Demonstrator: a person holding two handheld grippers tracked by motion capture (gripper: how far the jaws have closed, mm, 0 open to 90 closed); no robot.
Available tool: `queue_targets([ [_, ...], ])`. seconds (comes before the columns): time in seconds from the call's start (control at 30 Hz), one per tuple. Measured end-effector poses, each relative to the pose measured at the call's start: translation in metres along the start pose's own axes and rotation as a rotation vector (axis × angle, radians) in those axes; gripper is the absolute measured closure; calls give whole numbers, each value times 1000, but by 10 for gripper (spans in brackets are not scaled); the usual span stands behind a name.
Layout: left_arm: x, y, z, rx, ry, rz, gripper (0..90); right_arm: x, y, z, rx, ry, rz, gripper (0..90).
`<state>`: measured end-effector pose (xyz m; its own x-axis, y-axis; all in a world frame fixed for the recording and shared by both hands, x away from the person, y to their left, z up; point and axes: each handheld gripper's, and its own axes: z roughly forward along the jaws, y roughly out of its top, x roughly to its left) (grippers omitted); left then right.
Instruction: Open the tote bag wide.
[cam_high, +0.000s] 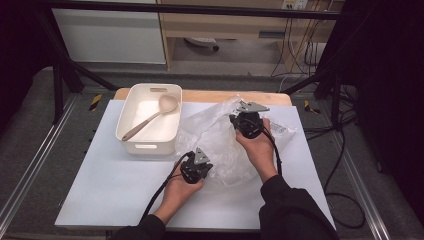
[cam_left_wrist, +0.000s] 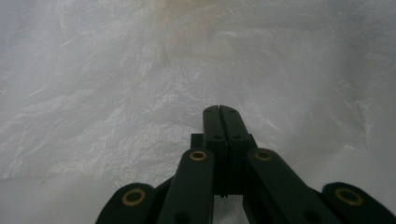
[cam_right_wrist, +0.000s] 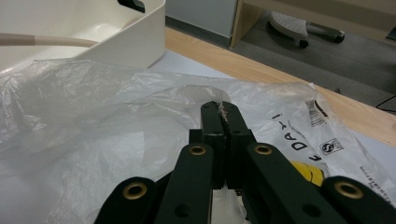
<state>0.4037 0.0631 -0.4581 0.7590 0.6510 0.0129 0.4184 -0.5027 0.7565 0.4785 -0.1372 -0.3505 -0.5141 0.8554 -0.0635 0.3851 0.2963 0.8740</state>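
Note:
A crumpled clear plastic bag (cam_high: 220, 137) lies on the middle of the white table top. My left gripper (cam_high: 202, 167) is at the bag's near edge, its jaws pressed together with the film (cam_left_wrist: 116, 93) all around them. My right gripper (cam_high: 245, 120) is at the bag's far edge; its jaws are shut with a fold of the bag (cam_right_wrist: 93, 116) pinched at their tips (cam_right_wrist: 221, 108). Black print and a yellow patch (cam_right_wrist: 310, 172) show on the bag to the right of those jaws.
A white bin (cam_high: 150, 147) stands at the back left of the table with a beige spoon (cam_high: 150, 117) lying in it; its corner (cam_right_wrist: 135, 42) rises just beyond the bag. The table's wooden far edge (cam_right_wrist: 261, 70) runs behind, and cables trail on the floor to the right.

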Motion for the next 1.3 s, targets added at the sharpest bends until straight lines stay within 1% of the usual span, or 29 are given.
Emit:
queue_targets([
  [0.27,0,0,0,-2,3,3,900,1,11,-3,-25,-4,-7,900],
  [0.4,0,0,0,-4,4,4,900,1,16,-3,-24,-6,-13,900],
  [0.53,-1,-1,0,-4,5,7,900,-2,20,-3,-24,-13,-13,900],
  [0.7,-1,-1,0,-10,5,4,900,-11,25,-3,-29,-22,12,900],
  [0.73,0,-1,0,-5,5,11,900,-12,25,-3,-29,-23,19,900],
  [0.87,0,-1,0,-9,6,17,900,-15,25,-4,-26,-28,16,900],
  [0.9,-1,-1,0,-11,7,14,900,-17,25,-4,-27,-29,26,900],
  [0.93,0,-1,0,-7,7,19,900,-18,25,-4,-32,-30,37,900],
  [1.0,-1,-1,0,-7,2,7,900,-20,25,-4,-35,-31,48,900],
  [1.03,0,-1,0,-8,3,14,900,-20,24,-4,-30,-26,47,900],
  [1.23,-1,-1,-1,-4,0,7,900,-12,22,1,-3,0,22,900],
  [1.3,-1,0,-1,-5,-3,11,900,-9,21,3,6,9,18,900],
])
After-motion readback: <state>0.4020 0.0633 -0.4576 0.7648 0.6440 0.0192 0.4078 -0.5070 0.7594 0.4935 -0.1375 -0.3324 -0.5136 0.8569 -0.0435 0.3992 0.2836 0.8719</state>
